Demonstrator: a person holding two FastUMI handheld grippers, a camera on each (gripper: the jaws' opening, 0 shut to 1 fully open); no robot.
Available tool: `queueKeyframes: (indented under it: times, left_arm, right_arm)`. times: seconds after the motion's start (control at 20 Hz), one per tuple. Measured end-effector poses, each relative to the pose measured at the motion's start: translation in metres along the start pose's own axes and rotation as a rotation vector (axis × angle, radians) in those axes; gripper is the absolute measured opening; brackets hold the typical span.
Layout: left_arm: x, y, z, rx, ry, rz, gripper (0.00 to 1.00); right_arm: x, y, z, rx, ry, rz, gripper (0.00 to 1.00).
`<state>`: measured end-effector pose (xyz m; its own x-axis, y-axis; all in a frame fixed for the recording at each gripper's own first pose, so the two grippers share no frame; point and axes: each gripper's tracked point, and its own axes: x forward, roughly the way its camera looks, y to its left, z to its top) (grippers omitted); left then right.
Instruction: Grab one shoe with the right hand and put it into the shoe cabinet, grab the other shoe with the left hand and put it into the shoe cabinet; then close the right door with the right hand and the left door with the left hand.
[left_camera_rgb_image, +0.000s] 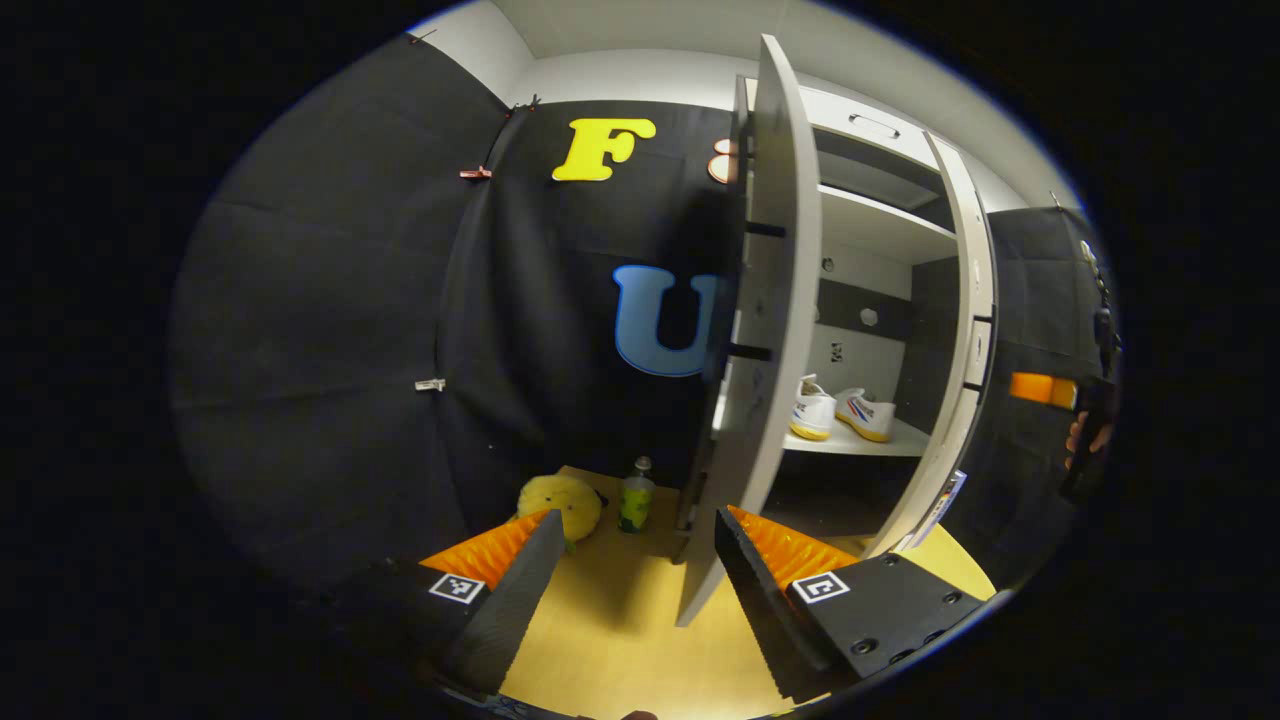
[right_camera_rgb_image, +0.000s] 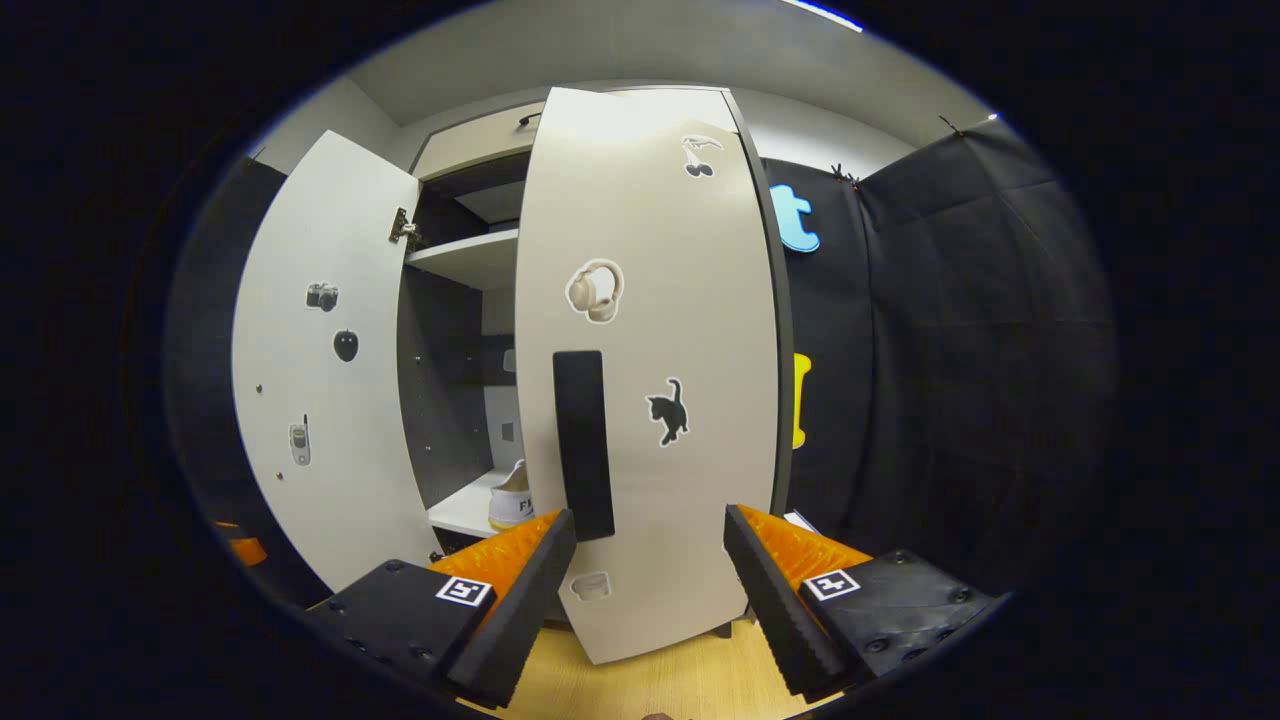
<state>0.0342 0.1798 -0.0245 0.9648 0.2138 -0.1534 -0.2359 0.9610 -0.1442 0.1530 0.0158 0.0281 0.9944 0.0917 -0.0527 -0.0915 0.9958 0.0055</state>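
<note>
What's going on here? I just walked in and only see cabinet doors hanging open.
A person holds a gripper in each hand at a shoe cabinet. Both white shoes already sit side by side on a shelf inside. Neither door is closed yet. The right gripper, open and empty, faces the outside of the right door, close to its black handle. The left gripper, open too, faces the edge of the left door, which stands wide open.

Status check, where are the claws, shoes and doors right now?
Both claws open, left claw, right claw. Two shoes on cabinet shelf. Both doors ajar: left door, right door.
</note>
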Motion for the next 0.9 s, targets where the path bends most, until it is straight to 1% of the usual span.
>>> queueKeyframes:
  times: [0.1,0.3,0.45,0.55,0.7,0.9]
  left_arm:
    - [0.007,0.014,0.016,0.010,-0.029,0.014,0.95]
    - [0.027,0.031,0.056,0.051,-0.076,-0.002,0.95]
    - [0.043,0.034,0.076,0.076,-0.098,-0.020,0.95]
    - [0.056,0.028,0.090,0.064,-0.110,-0.062,0.95]
    - [0.079,0.016,0.113,0.006,-0.121,-0.149,0.95]
    - [0.104,0.004,0.145,-0.041,-0.142,-0.227,0.95]
  right_arm:
    - [-0.011,-0.001,-0.020,0.016,0.040,-0.012,0.97]
    - [-0.036,-0.006,-0.057,0.059,0.116,-0.052,0.97]
    - [-0.054,-0.009,-0.076,0.066,0.144,-0.088,0.98]
    - [-0.066,-0.009,-0.087,0.063,0.164,-0.103,0.98]
    - [-0.080,-0.003,-0.100,0.059,0.203,-0.102,0.98]
    - [-0.094,-0.001,-0.102,0.048,0.212,-0.108,0.98]
